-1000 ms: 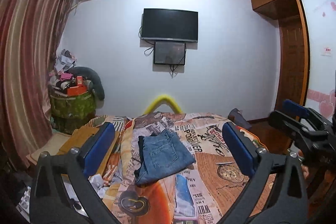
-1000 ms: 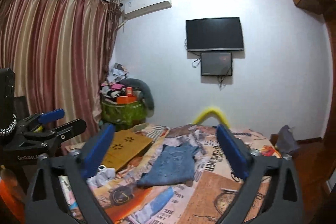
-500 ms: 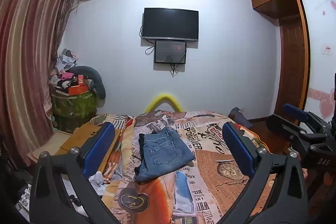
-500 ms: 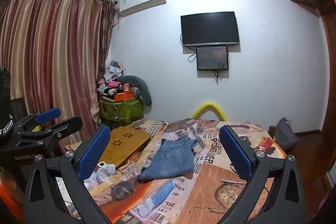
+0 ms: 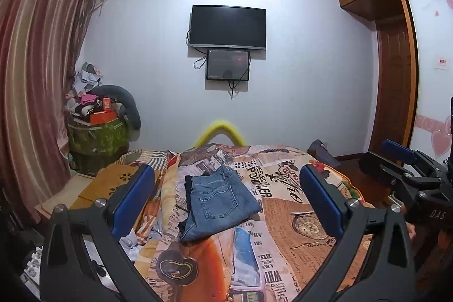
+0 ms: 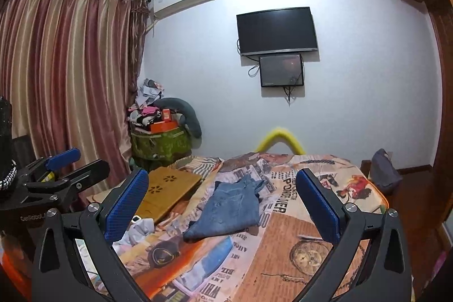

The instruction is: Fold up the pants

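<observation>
Jeans [image 5: 219,201] are seen folded near mid bed [image 5: 297,220], long axis toward far edge; both hand-held grippers, left [image 5: 223,203] & right [image 6: 222,207], are held wide open, well short; neither clearly nearer

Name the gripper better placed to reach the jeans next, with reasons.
Left, marginally. The jeans sit centred between the open left gripper; in the right gripper view they lie left of centre. Both hang open, away from the bed.
</observation>
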Demonstrator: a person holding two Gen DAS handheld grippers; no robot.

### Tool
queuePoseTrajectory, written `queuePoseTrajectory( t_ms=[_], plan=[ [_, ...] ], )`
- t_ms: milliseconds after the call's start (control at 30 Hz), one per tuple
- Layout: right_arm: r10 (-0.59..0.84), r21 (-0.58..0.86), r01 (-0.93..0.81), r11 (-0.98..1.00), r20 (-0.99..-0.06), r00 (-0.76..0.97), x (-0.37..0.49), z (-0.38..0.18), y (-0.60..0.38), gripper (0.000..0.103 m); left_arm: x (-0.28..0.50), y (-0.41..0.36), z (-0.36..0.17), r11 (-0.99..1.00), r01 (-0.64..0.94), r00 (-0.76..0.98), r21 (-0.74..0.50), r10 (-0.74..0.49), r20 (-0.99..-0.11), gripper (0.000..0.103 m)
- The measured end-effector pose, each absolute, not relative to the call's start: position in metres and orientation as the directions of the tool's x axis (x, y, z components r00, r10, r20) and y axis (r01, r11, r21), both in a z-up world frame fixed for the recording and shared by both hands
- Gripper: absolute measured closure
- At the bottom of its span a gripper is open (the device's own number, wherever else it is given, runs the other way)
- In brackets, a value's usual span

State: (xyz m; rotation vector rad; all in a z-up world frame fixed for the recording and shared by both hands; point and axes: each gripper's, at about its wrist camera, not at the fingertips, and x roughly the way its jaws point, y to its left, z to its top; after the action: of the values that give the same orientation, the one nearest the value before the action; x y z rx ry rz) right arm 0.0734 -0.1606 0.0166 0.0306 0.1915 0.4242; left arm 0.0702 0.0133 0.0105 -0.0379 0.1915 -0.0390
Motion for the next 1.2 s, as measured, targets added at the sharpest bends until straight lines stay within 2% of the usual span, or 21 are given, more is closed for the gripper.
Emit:
queuePoseTrajectory(
  t_ms=[1200],
  plan=[
    [0.404,0.087,-0.395,0.915,-0.183,0.896,0.069,0.019,-0.169,0.000,0.080,0.016,0.004,0.993,0.092,0.969,-0.072,-0.106,-0.225,0.000]
  ],
)
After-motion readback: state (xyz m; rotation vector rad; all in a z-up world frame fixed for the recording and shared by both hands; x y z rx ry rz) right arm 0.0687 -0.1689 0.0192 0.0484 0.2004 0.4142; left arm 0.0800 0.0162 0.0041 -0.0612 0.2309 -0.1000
